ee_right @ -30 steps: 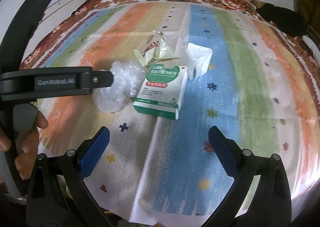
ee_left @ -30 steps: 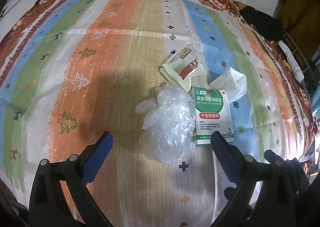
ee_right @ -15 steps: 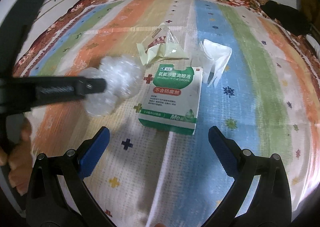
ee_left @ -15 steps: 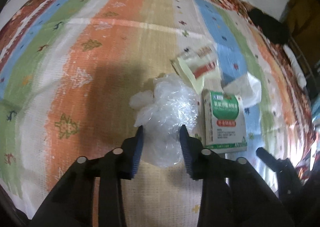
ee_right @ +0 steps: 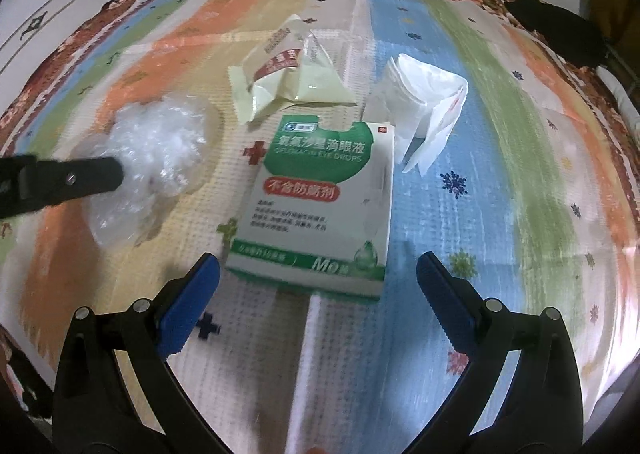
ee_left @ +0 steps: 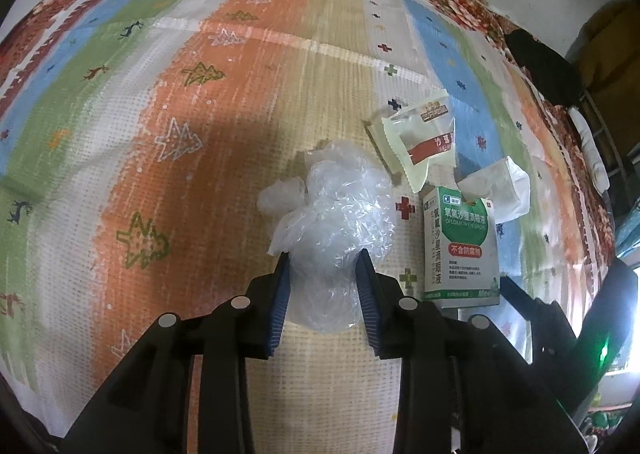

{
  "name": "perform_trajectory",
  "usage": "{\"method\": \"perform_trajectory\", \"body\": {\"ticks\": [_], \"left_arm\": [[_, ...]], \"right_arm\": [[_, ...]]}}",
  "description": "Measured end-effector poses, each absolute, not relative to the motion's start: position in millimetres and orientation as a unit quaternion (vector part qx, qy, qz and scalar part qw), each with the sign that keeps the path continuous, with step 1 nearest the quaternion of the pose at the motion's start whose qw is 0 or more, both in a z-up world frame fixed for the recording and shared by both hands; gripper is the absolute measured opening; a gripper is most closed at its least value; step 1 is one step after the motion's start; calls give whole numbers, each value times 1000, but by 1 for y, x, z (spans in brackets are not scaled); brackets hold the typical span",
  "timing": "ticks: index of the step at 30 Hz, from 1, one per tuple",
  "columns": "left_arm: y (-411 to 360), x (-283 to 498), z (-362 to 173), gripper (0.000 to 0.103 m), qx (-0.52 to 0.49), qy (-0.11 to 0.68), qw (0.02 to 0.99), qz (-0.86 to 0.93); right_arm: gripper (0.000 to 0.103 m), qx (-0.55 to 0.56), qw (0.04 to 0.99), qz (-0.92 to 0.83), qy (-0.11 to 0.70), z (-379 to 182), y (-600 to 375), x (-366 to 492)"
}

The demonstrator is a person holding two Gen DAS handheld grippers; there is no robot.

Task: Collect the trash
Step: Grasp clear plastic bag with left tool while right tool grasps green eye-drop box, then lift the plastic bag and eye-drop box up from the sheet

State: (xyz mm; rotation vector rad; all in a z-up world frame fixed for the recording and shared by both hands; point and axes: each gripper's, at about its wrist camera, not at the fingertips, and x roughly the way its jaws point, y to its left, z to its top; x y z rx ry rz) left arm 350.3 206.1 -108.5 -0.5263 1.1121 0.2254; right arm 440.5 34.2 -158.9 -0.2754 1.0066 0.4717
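A crumpled clear plastic bag (ee_left: pixel 336 222) lies on the striped cloth, and my left gripper (ee_left: pixel 323 254) is shut on its near end, both blue pads pressing into it. In the right wrist view the same bag (ee_right: pixel 160 150) shows at the left with a left finger (ee_right: pixel 64 182) reaching into it. My right gripper (ee_right: pixel 318 258) is open just over the near edge of a green and white eye-drops box (ee_right: pixel 320 198), not touching it. Beyond the box lie a pale yellow snack wrapper (ee_right: pixel 292 74) and a crumpled white tissue (ee_right: pixel 428 102).
The striped patterned cloth (ee_left: pixel 200 174) covers the whole surface, with a red floral border at the far edge. A black object (ee_right: pixel 556 30) sits at the far right corner. The box (ee_left: pixel 460 246) lies right beside the held bag.
My left gripper went from wide open to shut on the plastic bag. My right gripper has come down and forward, closer to the eye-drops box, and stayed open.
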Motion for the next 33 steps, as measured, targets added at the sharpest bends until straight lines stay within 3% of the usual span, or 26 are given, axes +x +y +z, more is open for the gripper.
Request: {"method": "perform_trajectory", "body": {"ticks": [4, 8, 9, 33], "left_arm": [[207, 350, -108, 31, -248, 521, 810, 104], [207, 350, -110, 32, -253, 521, 808, 106], [207, 349, -110, 32, -253, 521, 808, 106], [203, 332, -68, 27, -246, 506, 822, 87]], "right_arm": [[92, -131, 843, 222, 473, -158, 38, 444], [80, -134, 849, 218, 462, -155, 39, 445], [70, -135, 845, 221, 467, -157, 39, 445], [69, -136, 830, 263, 473, -117, 6, 409]]}}
